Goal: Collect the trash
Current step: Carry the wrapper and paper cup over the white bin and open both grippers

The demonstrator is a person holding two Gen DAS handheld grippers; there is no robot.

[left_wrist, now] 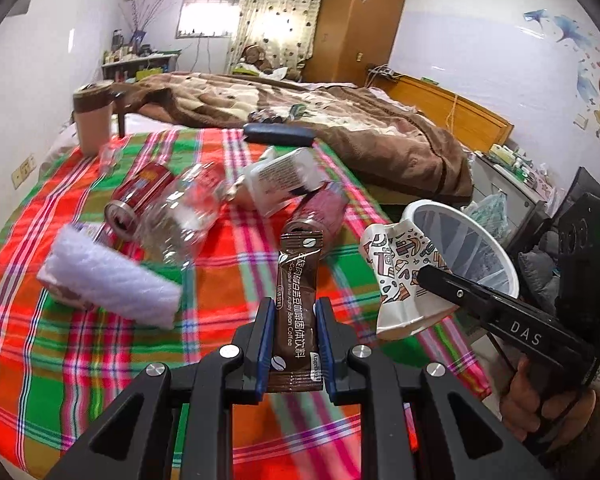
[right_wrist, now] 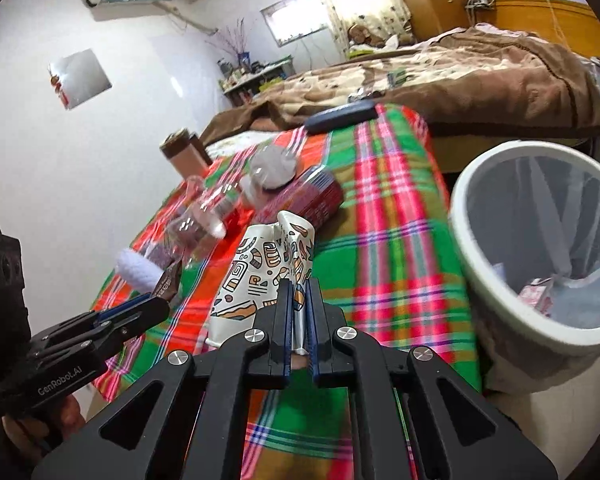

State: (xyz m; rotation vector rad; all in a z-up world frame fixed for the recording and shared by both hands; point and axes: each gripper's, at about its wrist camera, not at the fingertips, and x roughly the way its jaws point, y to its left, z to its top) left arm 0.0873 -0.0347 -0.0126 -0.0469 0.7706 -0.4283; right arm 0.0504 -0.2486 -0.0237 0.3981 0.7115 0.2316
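Observation:
My left gripper [left_wrist: 295, 305] is shut on a brown coffee sachet [left_wrist: 300, 268], which stands up between the blue pads above the plaid cloth [left_wrist: 228, 272]. From the right wrist view, the left gripper [right_wrist: 156, 304] sits low on the left with the sachet [right_wrist: 167, 280] in its tip. My right gripper [right_wrist: 298, 286] is shut on a crumpled patterned paper cup [right_wrist: 256, 268], pinching its flattened wall. In the left wrist view this cup [left_wrist: 396, 276] hangs from the right gripper [left_wrist: 424, 276] beside a white bin [left_wrist: 420, 210]. The bin's rim [right_wrist: 466, 240] is just right of the cup.
On the cloth lie a red can [left_wrist: 140, 196], a clear plastic bottle [left_wrist: 184, 216], a white fluffy roll [left_wrist: 112, 276], a white packet [left_wrist: 284, 180] and a purple can [left_wrist: 320, 212]. Farther back are a dark case [left_wrist: 278, 134], a brown tumbler [left_wrist: 94, 116] and a brown blanket [left_wrist: 340, 120].

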